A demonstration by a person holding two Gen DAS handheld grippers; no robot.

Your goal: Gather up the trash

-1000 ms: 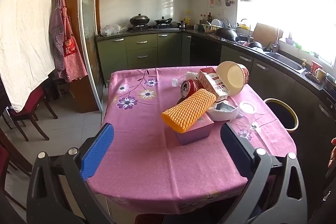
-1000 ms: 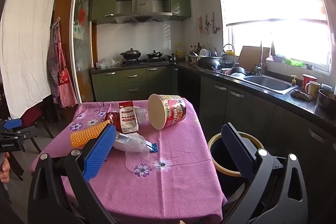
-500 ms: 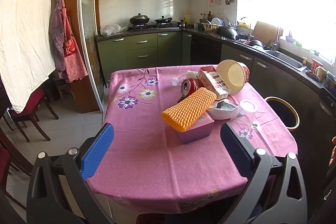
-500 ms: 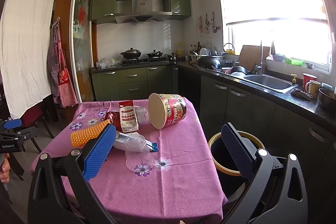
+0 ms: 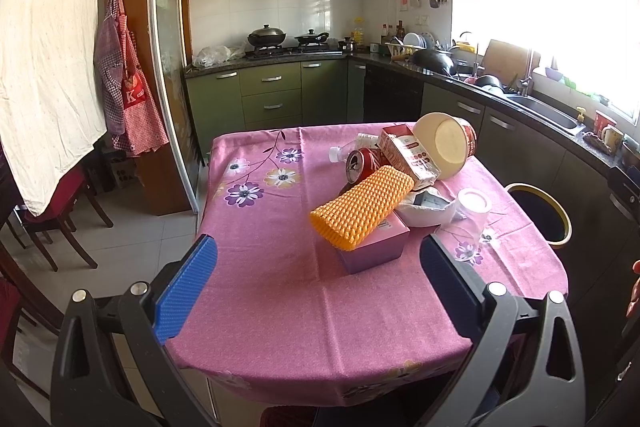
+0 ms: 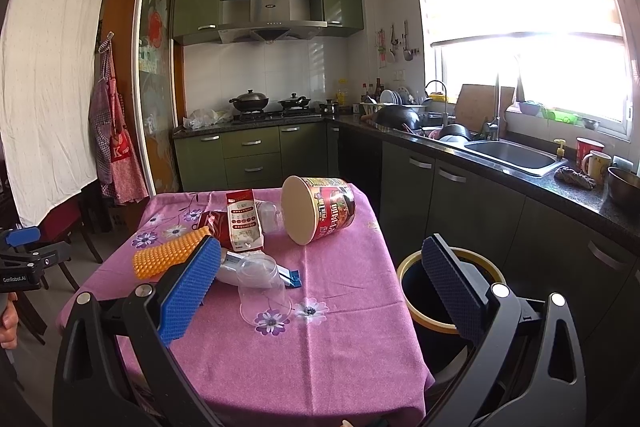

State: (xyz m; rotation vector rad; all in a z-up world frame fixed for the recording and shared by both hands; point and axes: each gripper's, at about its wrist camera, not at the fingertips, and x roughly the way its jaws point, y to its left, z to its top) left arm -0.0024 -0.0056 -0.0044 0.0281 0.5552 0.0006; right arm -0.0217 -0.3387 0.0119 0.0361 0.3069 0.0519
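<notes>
**Both grippers held wide and empty before the first pick**

The trash was found heaped on the far right part of the table point(image 5: 280, 291), which was covered by a pink flowered cloth. An orange foam net sleeve point(image 5: 362, 207) was laid across a pink box point(image 5: 376, 247), with a red drink can point(image 5: 360, 163) and a red-and-white snack packet point(image 5: 408, 155) just behind it. A large instant-noodle tub point(image 6: 320, 215) was lying on its side, its pale base turned toward the left wrist view. A clear plastic cup point(image 6: 262, 287) was resting mouth-down near the table's right edge, beside a crumpled white wrapper point(image 5: 428, 207).

A dark bin point(image 6: 412, 291) with a yellowish rim was stood on the floor close against the table's right side, probably so that items could be carried over the edge and dropped in with little travel.

The left gripper point(image 5: 318, 269) was held back at the near edge of the table, its jaws spread fully apart and nothing between them; it was aimed at the sleeve and box. The right gripper point(image 6: 320, 285) was likewise spread wide and empty, with the cup and the bin both framed between its fingers. That placement suggested the cup was the likeliest first pick for the right side, being nearest the bin and standing free of the heap. Nothing appeared to have been collected yet.
</notes>
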